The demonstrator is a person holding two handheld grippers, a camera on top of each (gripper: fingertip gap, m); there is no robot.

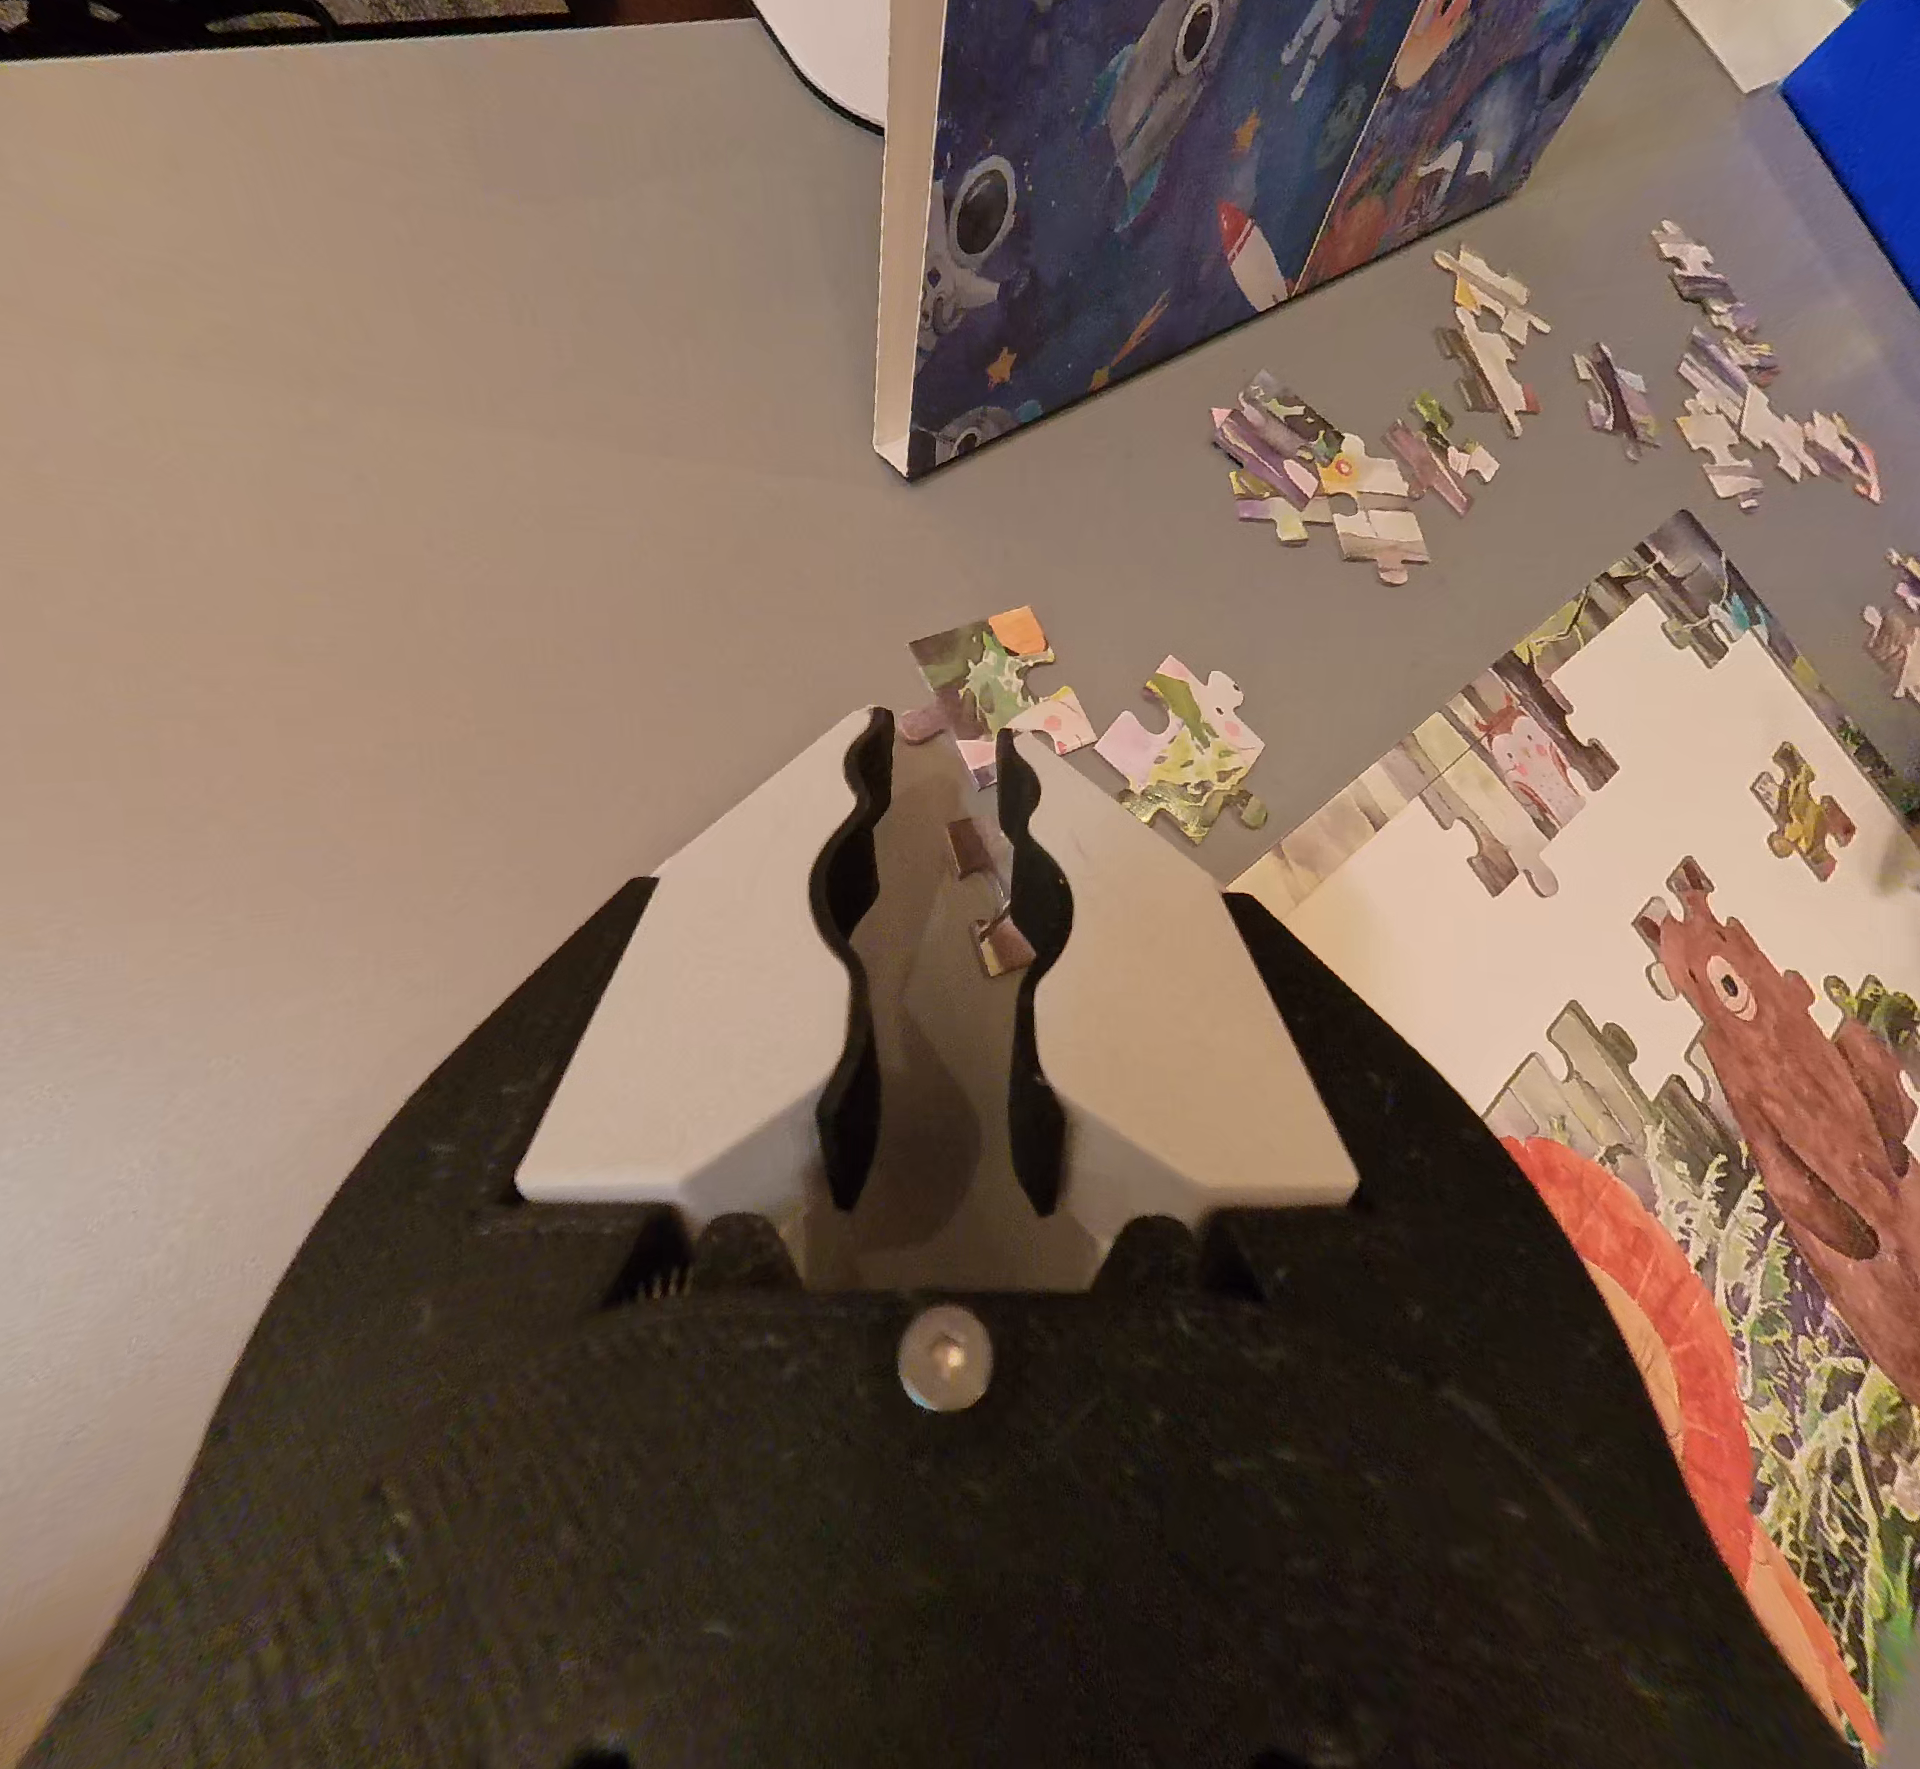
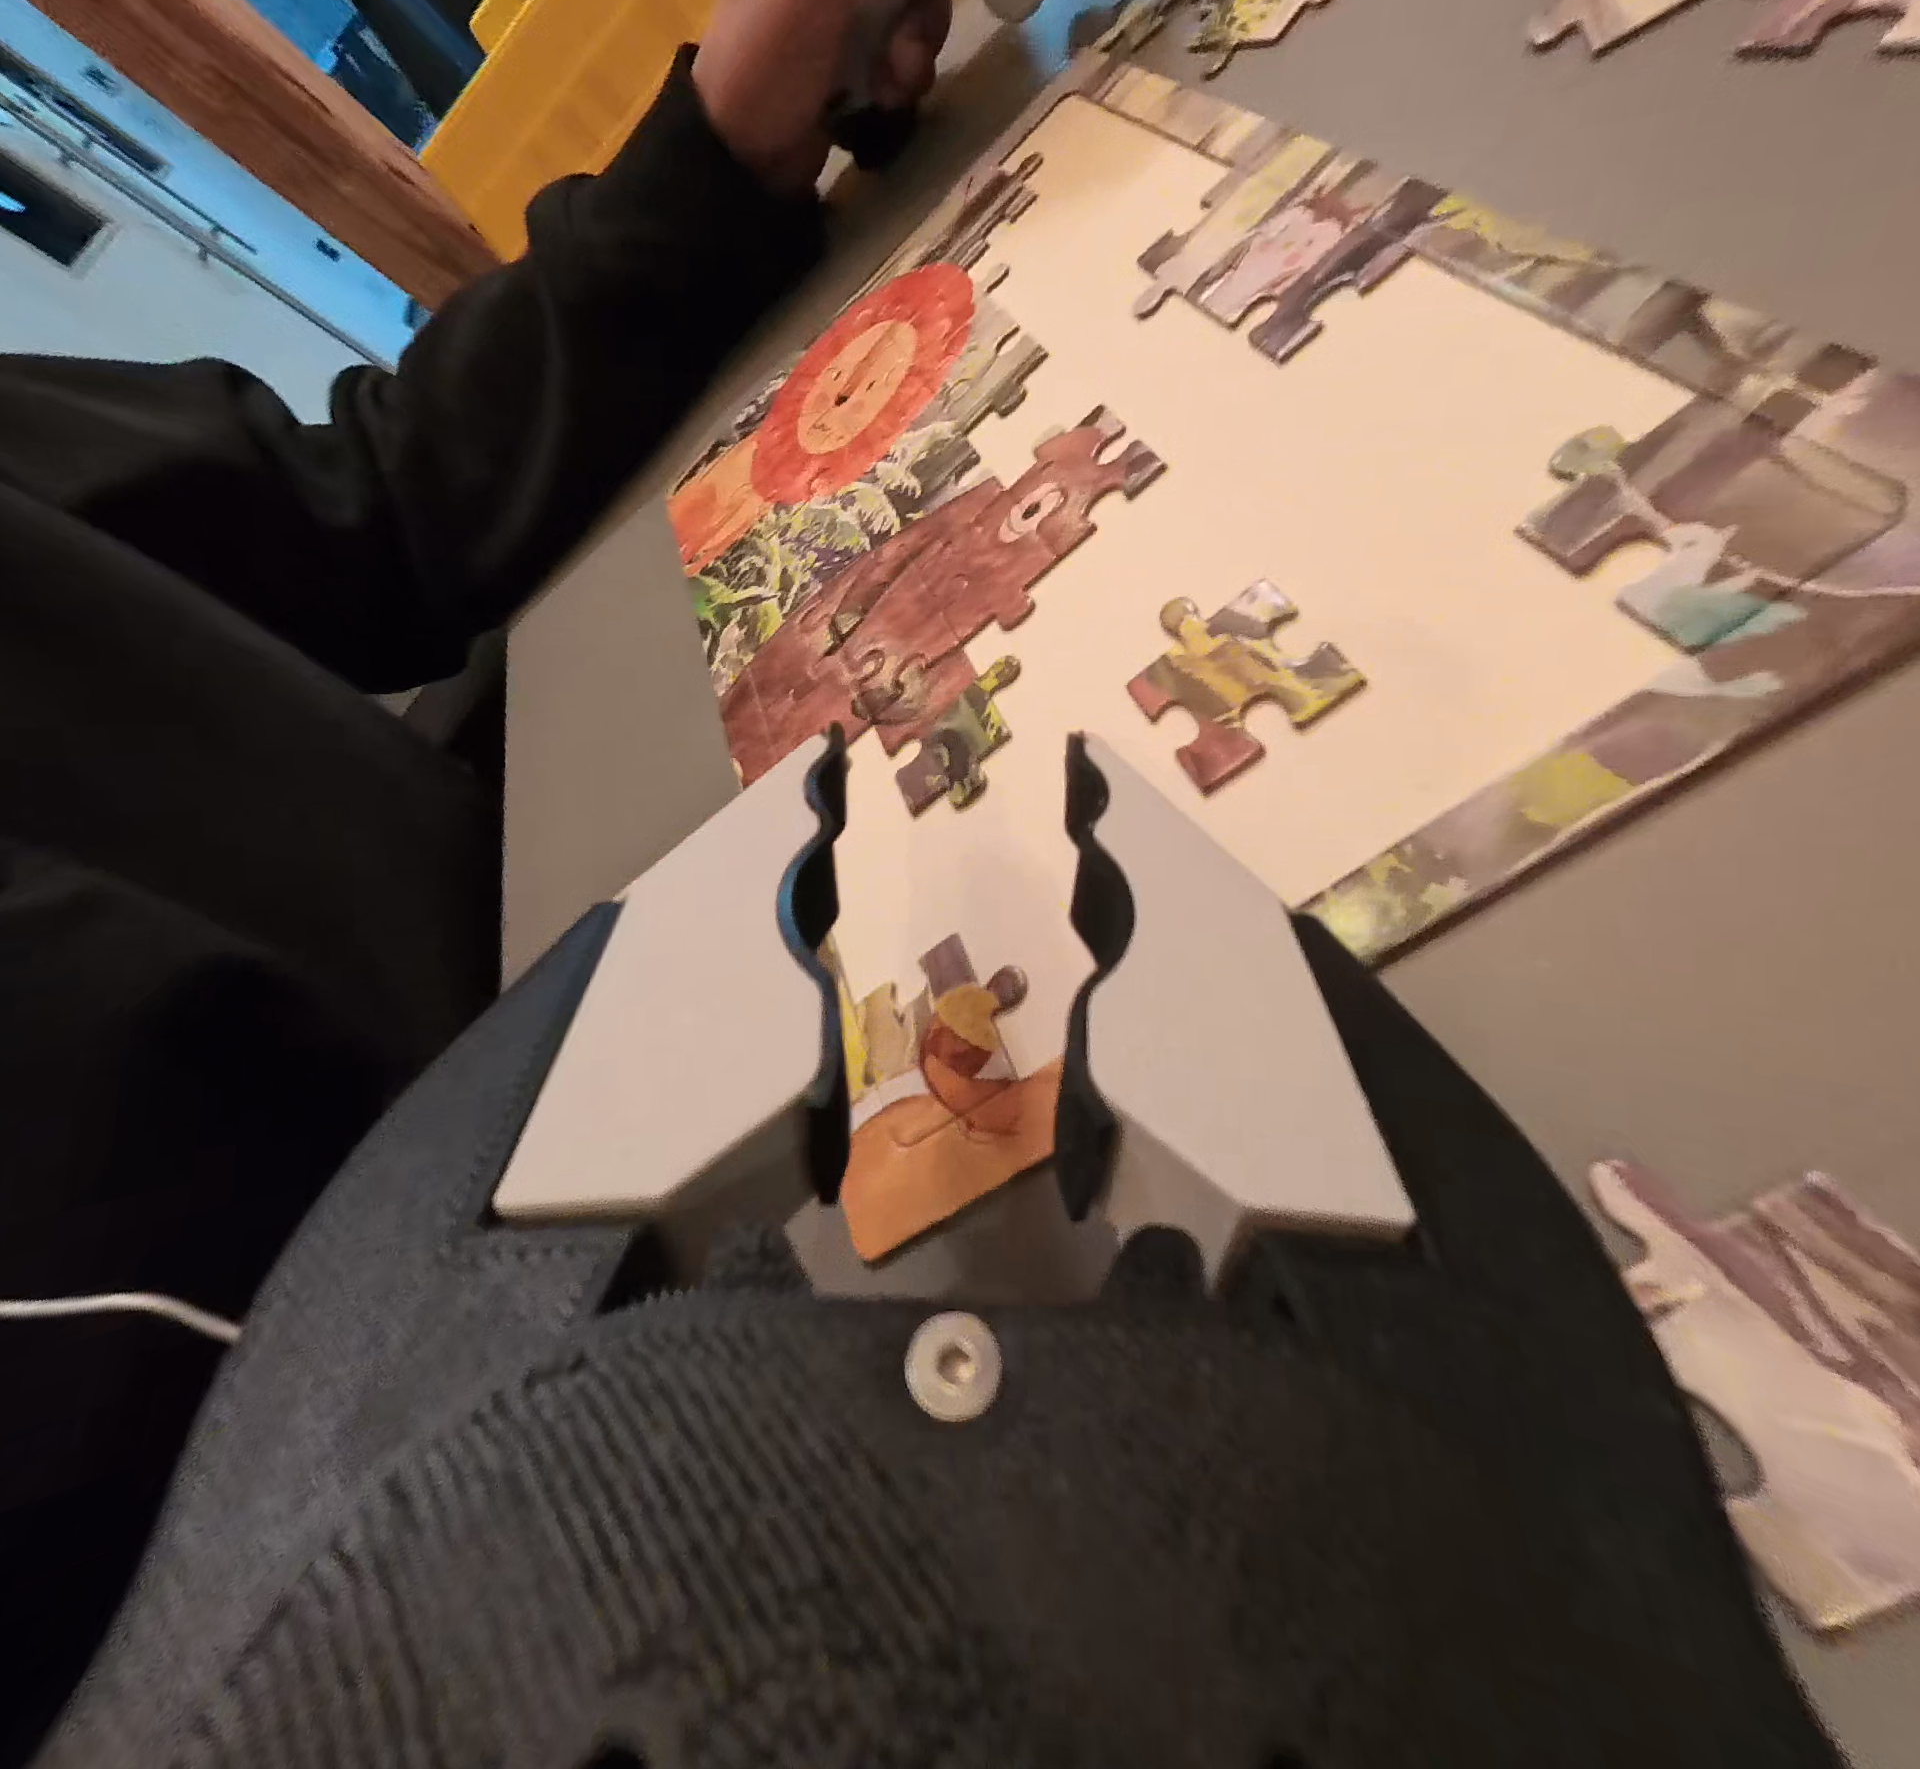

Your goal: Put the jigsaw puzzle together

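the right gripper (image 2: 951, 763) hangs open over the puzzle tray (image 2: 1351, 431), next to the loose piece (image 2: 1242, 680) near the bear (image 2: 956, 566). the left gripper (image 1: 940, 743), jaws apart and empty, sits by spare pieces (image 1: 1195, 753). best bet: pinch the edges squarely, keep it flat.

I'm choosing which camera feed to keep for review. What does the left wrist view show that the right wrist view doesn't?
Only the left wrist view shows the upright space-themed box, the blue object behind it and the open, empty left gripper. Only the right wrist view shows the person's hand and black sleeve, the yellow bin, the lion and the open right gripper. Both show the puzzle tray, the brown bear and the loose piece lying on the tray.
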